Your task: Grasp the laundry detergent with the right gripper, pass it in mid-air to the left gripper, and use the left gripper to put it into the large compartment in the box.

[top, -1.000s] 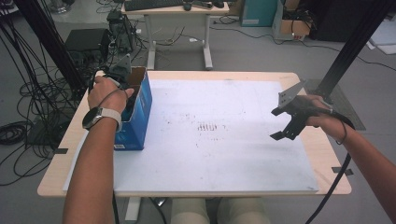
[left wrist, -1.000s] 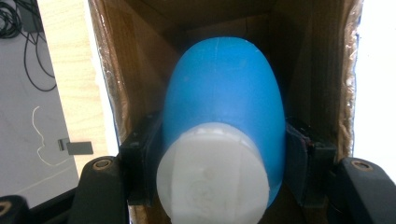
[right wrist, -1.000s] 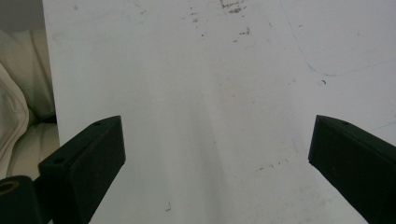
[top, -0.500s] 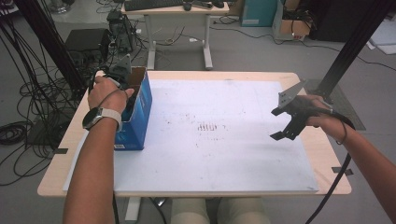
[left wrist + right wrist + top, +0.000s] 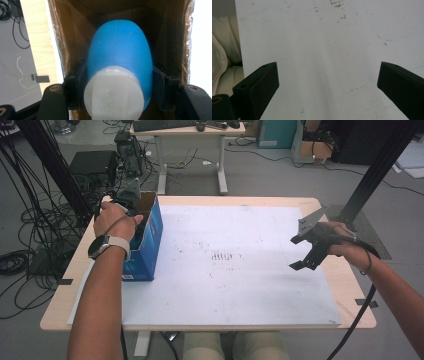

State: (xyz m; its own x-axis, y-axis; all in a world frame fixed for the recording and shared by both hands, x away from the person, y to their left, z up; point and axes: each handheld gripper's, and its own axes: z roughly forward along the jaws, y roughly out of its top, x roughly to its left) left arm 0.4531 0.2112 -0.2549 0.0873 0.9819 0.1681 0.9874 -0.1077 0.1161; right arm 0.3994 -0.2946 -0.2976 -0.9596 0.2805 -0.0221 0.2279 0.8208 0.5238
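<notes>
inside, left gripper [image 5: 117, 85] clamps blue bottle [image 5: 120, 50].

Our left tongs [image 5: 141, 227]: black, grey three-cornered plate on top, brass-ringed screws at black pads [image 5: 75, 86]. Our right tongs [image 5: 303, 253]: black, grey plate, black cable trailing. Dark watch [image 5: 99, 246], white strap, on our left wrist. Bare forearms.

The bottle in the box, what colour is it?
Blue bottle with a white cap, best seen in the left gripper view.
</notes>
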